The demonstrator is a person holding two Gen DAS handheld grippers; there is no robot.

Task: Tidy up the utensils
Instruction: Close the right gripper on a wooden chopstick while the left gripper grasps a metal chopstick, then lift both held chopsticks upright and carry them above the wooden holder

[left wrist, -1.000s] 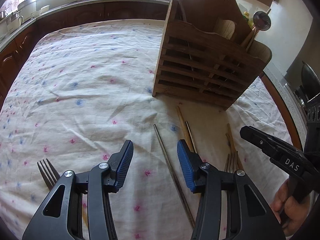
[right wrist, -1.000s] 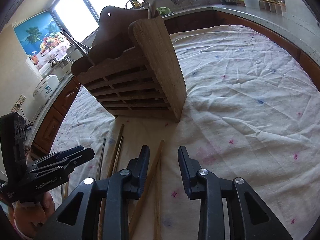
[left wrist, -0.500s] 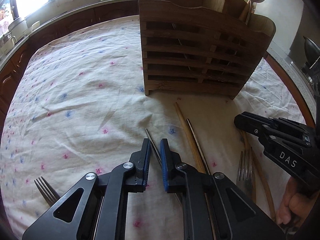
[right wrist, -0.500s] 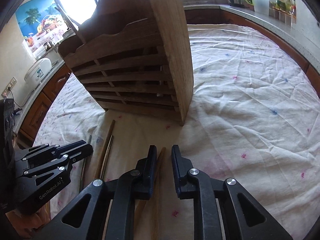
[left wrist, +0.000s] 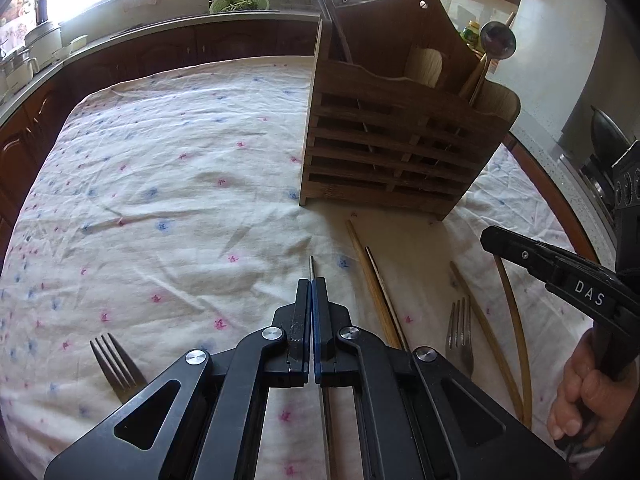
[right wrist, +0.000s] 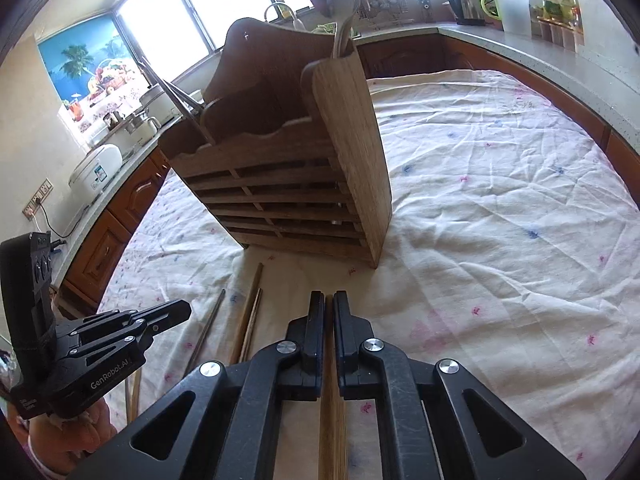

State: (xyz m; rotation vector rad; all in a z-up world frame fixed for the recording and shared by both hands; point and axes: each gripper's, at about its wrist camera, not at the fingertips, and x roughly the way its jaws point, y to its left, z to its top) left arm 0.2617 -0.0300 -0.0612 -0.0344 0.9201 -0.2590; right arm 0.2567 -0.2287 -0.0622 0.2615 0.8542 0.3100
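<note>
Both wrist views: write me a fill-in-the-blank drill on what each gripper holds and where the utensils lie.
1. The left gripper is shut on a thin ____ chopstick.
2. The right gripper is shut on a ____ chopstick.
3. Two ____ lie on the tablecloth, one on each side of the left gripper.
4. A ladle stands in the wooden ____.

Missing words: metal; wooden; forks; holder

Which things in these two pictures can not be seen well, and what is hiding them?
- Left wrist view: the metal chopstick shows only its tip; the left tongs cover the rest.
- Right wrist view: the wooden chopstick is mostly covered by the right tongs.
- Both views: the lower parts of the ladle are hidden inside the wooden holder.
- Left wrist view: the left fork's handle is behind the tongs.
</note>
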